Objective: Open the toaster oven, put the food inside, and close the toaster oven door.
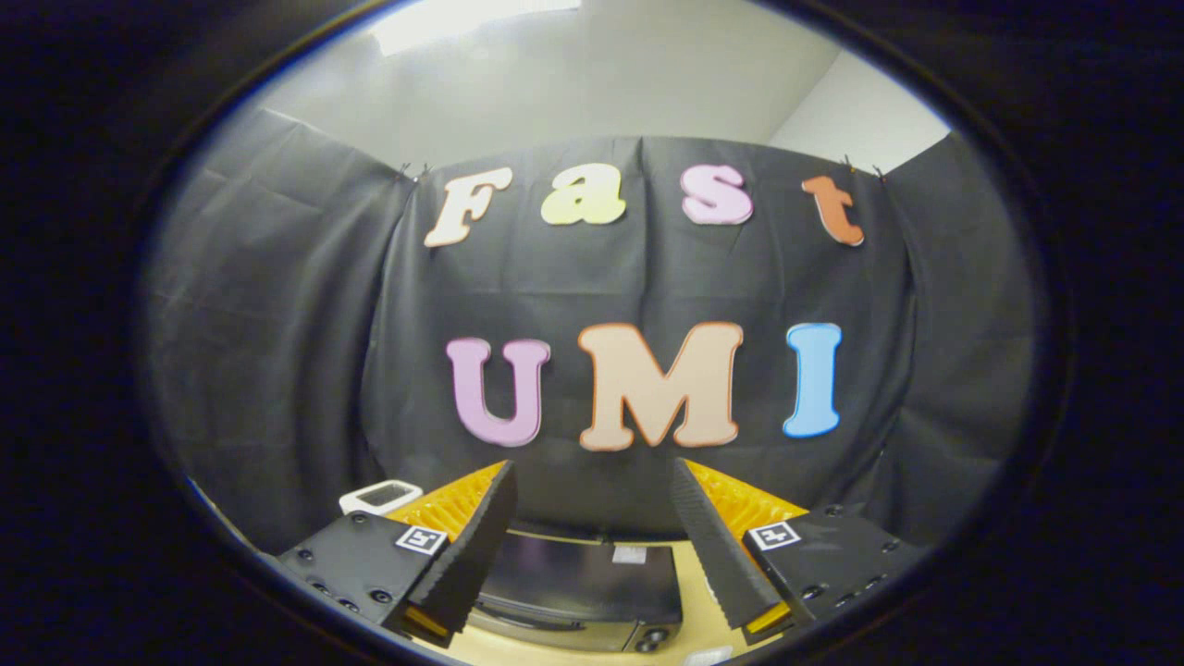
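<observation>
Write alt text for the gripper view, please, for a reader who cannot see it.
The open tool is held above a dark toaster oven, its fingers apart and holding nothing. A small white object lies beyond the left finger, before the black cloth wall.

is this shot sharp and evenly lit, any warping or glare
Gripper view: strong fisheye bends the cloth wall and ceiling; light is bright on the ceiling, dim low down, where the toaster oven sits dark between the fingers of the open tool; a faint sheen on the oven top; edges soft, the white object slightly blurred.
</observation>
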`<state>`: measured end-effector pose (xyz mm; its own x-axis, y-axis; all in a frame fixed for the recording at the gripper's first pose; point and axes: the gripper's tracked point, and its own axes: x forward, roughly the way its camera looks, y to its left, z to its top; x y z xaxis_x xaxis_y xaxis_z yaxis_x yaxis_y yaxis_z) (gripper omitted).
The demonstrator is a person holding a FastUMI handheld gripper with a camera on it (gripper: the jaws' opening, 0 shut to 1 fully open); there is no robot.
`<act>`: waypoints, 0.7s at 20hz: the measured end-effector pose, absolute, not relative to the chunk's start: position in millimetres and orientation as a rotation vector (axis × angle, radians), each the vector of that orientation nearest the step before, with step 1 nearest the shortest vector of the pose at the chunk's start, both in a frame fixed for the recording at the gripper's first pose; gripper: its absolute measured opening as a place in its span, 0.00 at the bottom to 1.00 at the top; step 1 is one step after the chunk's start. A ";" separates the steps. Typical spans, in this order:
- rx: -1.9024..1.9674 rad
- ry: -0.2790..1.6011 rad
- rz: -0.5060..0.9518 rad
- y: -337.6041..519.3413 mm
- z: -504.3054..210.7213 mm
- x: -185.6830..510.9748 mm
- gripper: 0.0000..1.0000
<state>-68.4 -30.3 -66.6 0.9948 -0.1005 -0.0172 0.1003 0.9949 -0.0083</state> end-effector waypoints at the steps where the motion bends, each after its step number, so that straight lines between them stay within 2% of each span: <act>1: -0.015 -0.001 -0.111 -39.3 -50.0 -68.0 1.00; 7: -0.029 -0.109 -0.177 -102.7 20.8 -64.7 1.00; 14: -0.073 -0.153 -0.231 -178.0 45.8 -81.1 1.00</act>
